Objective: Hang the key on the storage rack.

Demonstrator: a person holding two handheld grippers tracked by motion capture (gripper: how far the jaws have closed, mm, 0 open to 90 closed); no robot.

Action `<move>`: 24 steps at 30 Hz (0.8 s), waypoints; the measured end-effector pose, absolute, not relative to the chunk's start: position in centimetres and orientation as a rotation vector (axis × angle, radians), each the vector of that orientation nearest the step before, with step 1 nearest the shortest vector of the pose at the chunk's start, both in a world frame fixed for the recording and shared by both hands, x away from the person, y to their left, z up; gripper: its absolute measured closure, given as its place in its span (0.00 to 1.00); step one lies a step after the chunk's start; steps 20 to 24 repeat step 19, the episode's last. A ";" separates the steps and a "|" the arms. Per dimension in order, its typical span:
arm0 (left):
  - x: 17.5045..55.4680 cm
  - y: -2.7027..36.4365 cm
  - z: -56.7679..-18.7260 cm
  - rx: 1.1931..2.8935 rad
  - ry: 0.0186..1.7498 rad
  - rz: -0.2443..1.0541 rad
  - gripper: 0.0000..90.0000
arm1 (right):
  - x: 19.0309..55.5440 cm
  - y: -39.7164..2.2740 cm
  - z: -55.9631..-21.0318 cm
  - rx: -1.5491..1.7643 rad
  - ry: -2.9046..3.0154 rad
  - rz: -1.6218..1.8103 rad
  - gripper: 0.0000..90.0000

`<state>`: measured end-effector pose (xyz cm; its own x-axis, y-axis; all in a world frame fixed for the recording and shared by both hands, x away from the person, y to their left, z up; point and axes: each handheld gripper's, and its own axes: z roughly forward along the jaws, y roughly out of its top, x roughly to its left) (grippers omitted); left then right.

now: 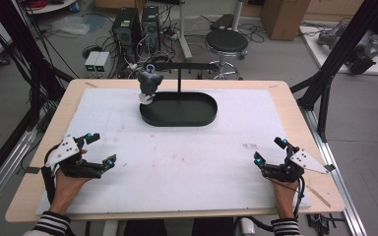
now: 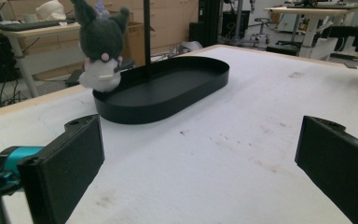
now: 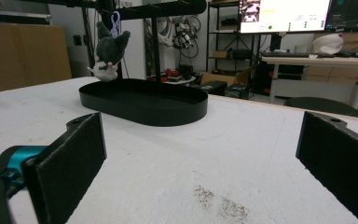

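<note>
A dark grey plush toy (image 1: 149, 84) with a white belly hangs by a ring from the left end of a black T-shaped stand (image 1: 179, 73). The stand rises from a black oval tray (image 1: 197, 115) at the table's far middle. The left gripper view has the plush toy (image 2: 100, 49) over the tray's rim (image 2: 168, 105); the right gripper view has the plush toy (image 3: 107, 52) and tray (image 3: 144, 109) further off. My left gripper (image 1: 101, 150) rests open near the front left, holding nothing. My right gripper (image 1: 268, 151) rests open near the front right, also holding nothing.
A white mat (image 1: 187, 162) covers most of the wooden table (image 1: 285, 91). A faint dark smudge (image 1: 250, 146) marks the mat near my right gripper. Beyond the table stand a stool (image 1: 226, 44), computer towers (image 1: 126, 29) and cables on the floor.
</note>
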<state>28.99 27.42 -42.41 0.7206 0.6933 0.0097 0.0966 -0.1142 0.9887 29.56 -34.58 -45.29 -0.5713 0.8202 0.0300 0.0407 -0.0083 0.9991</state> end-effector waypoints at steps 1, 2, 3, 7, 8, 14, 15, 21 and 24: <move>28.8 27.5 -42.7 1.620 0.644 0.572 0.02 | 29.6 -34.6 -45.3 0.898 1.663 1.642 0.01; 28.7 27.5 -42.9 1.616 0.646 0.576 0.02 | 29.6 -34.6 -45.3 0.899 1.662 1.642 0.01; 28.6 27.5 -43.1 1.608 0.649 0.580 0.02 | 29.6 -34.6 -45.3 0.899 1.661 1.642 0.01; 28.3 27.7 -44.2 1.614 0.664 0.579 0.02 | 29.6 -34.6 -45.3 0.901 1.664 1.642 0.01; 28.2 27.8 -44.7 1.614 0.680 0.576 0.02 | 29.6 -34.6 -45.3 0.899 1.663 1.642 0.01; 27.7 28.4 -45.1 1.528 0.709 0.611 0.02 | 29.5 -34.6 -45.3 0.897 1.659 1.647 0.01; 27.7 28.3 -45.1 1.531 0.708 0.617 0.02 | 29.5 -34.6 -45.3 0.896 1.660 1.644 0.01; 27.4 28.3 -45.1 1.526 0.688 0.643 0.02 | 29.5 -34.6 -45.3 0.896 1.660 1.641 0.01; 27.4 28.3 -45.1 1.526 0.688 0.643 0.02 | 29.5 -34.6 -45.3 0.896 1.660 1.641 0.01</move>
